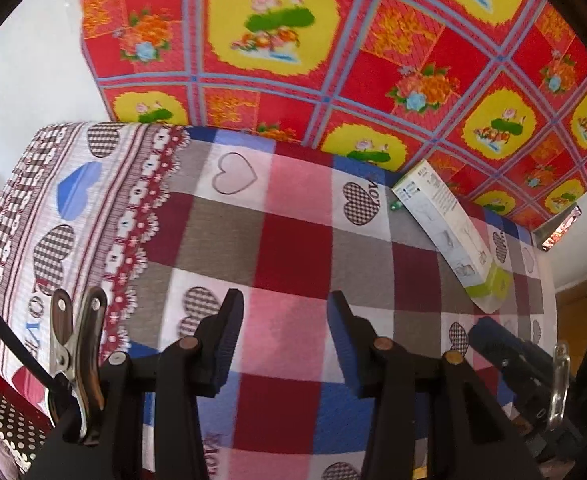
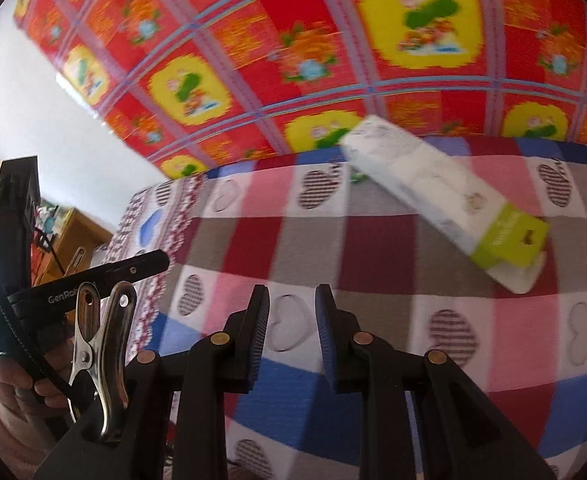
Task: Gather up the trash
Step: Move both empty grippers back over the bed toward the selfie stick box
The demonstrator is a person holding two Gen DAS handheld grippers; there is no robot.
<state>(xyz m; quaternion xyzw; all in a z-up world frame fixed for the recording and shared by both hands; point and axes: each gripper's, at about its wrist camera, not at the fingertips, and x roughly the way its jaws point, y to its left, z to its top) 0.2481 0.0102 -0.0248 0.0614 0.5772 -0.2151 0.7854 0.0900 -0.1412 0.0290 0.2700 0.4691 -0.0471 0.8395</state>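
Over the checked bedcover (image 1: 293, 248), left gripper (image 1: 287, 340) and right gripper (image 2: 292, 336) angled downward, jaws apart, empty, white carton (image 2: 433, 196) ahead.

box (image 2: 441, 204) print motion-blurred; small green object (image 1: 395, 205) unidentifiable

"GenRob", partly hidden behind a metal clip (image 2: 101, 356), reads along the left gripper (image 2: 93, 280); print on the white-and-green box (image 2: 441, 196) is illegible.
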